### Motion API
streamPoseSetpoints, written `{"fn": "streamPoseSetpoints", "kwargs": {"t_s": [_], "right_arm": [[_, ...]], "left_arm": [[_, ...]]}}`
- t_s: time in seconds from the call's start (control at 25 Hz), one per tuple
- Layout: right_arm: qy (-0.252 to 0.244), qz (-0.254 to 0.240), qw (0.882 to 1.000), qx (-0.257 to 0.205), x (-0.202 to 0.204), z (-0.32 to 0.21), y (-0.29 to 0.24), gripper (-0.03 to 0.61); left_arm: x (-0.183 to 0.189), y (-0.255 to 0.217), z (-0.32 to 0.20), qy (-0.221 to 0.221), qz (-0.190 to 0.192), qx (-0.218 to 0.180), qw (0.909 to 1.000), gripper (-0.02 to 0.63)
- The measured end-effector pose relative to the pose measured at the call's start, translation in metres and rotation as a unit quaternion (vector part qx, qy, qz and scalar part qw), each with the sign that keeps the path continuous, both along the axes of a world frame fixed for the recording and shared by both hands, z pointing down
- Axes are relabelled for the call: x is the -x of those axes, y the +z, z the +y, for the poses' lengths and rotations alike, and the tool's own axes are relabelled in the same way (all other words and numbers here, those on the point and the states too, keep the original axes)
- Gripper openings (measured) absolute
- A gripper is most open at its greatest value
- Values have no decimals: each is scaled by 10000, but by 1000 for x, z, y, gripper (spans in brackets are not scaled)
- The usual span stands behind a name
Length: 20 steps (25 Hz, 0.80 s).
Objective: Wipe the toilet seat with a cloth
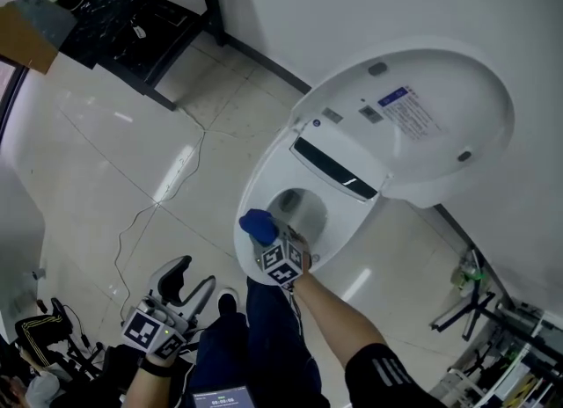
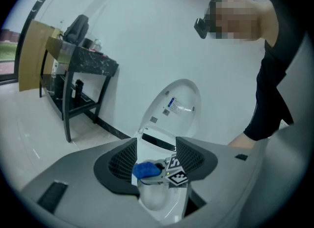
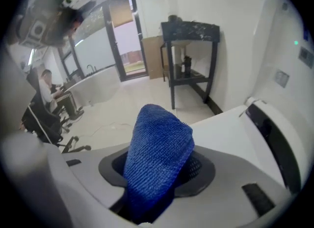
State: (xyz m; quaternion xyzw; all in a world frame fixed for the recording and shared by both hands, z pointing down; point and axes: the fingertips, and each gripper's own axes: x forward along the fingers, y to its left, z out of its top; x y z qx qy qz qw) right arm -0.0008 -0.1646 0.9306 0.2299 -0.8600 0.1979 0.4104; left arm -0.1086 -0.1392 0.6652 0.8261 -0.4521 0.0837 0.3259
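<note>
We held the right gripper (image 1: pixel 267 237) at the near left edge of the toilet seat (image 1: pixel 260 179), its jaws pinching a folded blue cloth (image 1: pixel 257 223). The cloth stuck out past the jaws and sat over the seat's rim beside the bowl (image 1: pixel 301 207); we could not tell whether it was touching the seat. In the right gripper view the cloth filled the gap between the jaws, with the white seat just beyond it on the right.

Our left gripper (image 1: pixel 195 274) hung low and to the near left, well apart from the toilet, its jaws spread with nothing between them.

The lid (image 1: pixel 440 125) stood raised against the far wall. A black bench (image 1: pixel 132 19) stood at the far left, and a thin cable (image 1: pixel 167 191) lay on the tiled floor.
</note>
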Motion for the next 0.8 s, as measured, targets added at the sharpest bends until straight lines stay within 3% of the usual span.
{"fn": "streamPoseSetpoints", "kwargs": {"t_s": [0.2, 0.44, 0.64, 0.8], "right_arm": [[479, -297, 9957, -729, -30, -47, -100, 219], [1252, -558, 9838, -1156, -72, -25, -223, 219], [2358, -1083, 9556, -1399, -108, 33, -317, 218], [2990, -1471, 9277, -1682, -129, 101, -392, 218]], "left_arm": [[-13, -50, -3, 178, 269, -423, 9986, 256], [-25, -118, 28, 604, 274, -700, 9953, 256], [-17, -150, 73, 871, 231, -977, 9911, 256], [-25, -216, 114, 1283, 385, -1468, 9801, 256]]}}
